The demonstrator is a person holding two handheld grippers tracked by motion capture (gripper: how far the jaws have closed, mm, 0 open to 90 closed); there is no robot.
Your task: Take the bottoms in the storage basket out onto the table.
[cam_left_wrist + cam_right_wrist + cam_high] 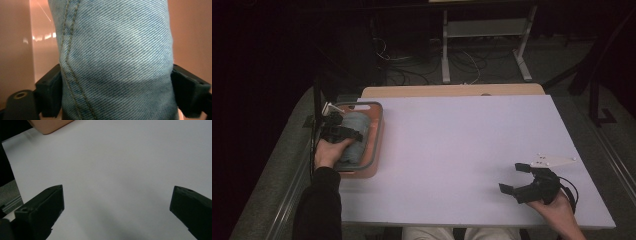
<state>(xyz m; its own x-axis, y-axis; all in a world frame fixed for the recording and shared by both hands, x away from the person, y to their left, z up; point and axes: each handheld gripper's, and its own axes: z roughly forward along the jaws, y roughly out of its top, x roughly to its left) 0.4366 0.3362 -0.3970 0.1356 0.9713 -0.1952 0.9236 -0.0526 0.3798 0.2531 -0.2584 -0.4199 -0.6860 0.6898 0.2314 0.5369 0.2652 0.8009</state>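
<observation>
Left claw (337, 131): jaws clamped across rolled jeans (115, 62) inside tray (379, 131). Right claw (518, 178): wide, empty. Risk: roll slumping loose or snagging tray wall beside jaws.

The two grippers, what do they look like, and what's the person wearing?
Both are black with two blocky jaws. The right gripper carries a pale three-cornered plate and a black cable. The left gripper sits ahead of a dark long sleeve.
</observation>
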